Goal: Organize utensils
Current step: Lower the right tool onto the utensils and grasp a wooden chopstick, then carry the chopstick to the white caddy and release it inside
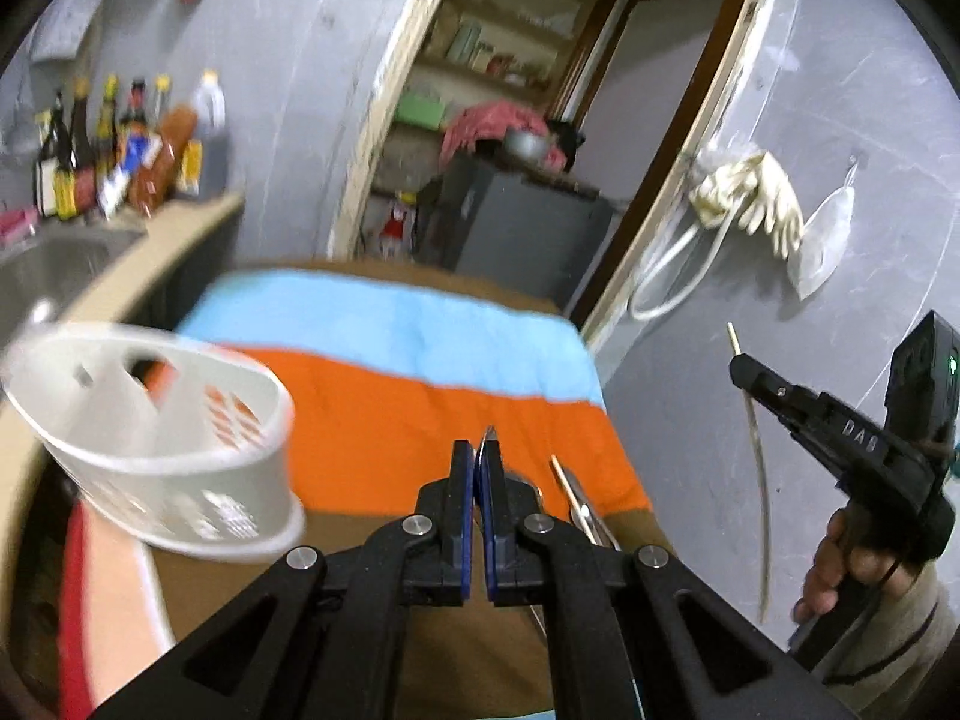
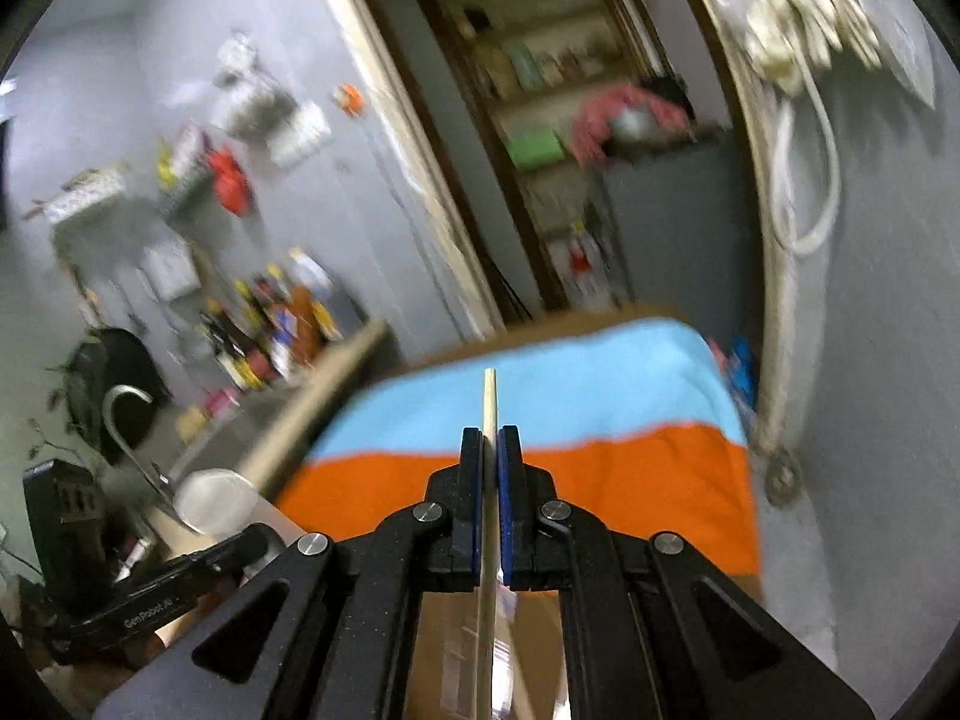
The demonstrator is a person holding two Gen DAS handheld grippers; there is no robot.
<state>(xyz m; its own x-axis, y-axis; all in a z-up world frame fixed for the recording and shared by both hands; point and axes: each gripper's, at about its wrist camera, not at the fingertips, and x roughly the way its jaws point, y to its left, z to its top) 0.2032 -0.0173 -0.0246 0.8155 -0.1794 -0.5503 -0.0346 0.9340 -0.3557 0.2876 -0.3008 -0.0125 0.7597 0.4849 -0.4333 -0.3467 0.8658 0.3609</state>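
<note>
Left wrist view: left gripper (image 1: 478, 456) is clamped on a thin metal utensil (image 1: 487, 437), only its tip showing above the pads. It hangs over the table (image 1: 360, 570), near the front edge of the orange-and-blue cloth (image 1: 420, 360). White slotted caddy (image 1: 150, 420) sits tilted at the left, blurred, well apart. Chopsticks (image 1: 579, 501) lie just right of the pads. Right gripper (image 2: 491, 441) is clamped on a pale wooden chopstick (image 2: 489, 396), upright, above the cloth's middle. Open air ahead of both. Readable: "DAS" on right gripper body, "GenRobot.AI" on left.
</note>
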